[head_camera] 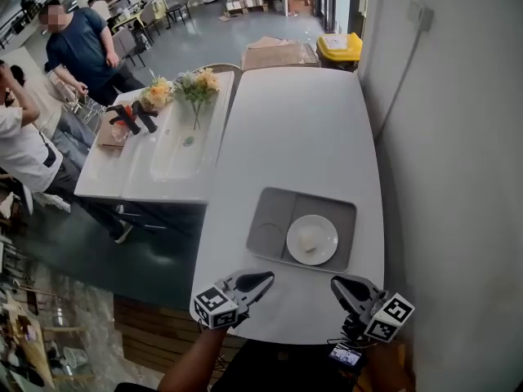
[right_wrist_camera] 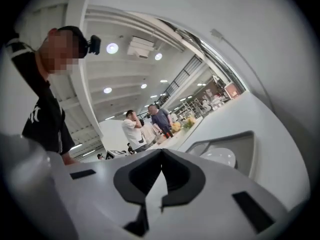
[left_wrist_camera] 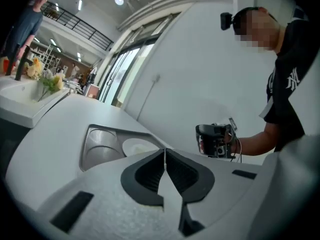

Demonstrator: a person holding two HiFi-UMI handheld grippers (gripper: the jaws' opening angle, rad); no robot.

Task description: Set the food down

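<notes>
A grey tray [head_camera: 268, 219] lies on the white table [head_camera: 294, 129] just ahead of me. In its right half sits a white plate [head_camera: 328, 227] with a small pale piece of food [head_camera: 310, 247] on it. My left gripper [head_camera: 266, 279] hovers near the table's front edge, left of the plate, shut with nothing between its pads. My right gripper [head_camera: 337, 285] hangs to the right of it, also shut and empty. The left gripper view shows its jaws closed [left_wrist_camera: 164, 156] in front of the tray [left_wrist_camera: 100, 144] and plate [left_wrist_camera: 137, 145]. In the right gripper view the closed jaws [right_wrist_camera: 161, 156] face the tray [right_wrist_camera: 245, 146].
A white wall [head_camera: 458, 137] runs close along the table's right side. To the left stands a second white counter [head_camera: 172, 170] with a sink, flowers [head_camera: 196, 84] and dark tools. Two people [head_camera: 82, 51] stand beyond it. A yellow bin [head_camera: 339, 49] sits behind the table.
</notes>
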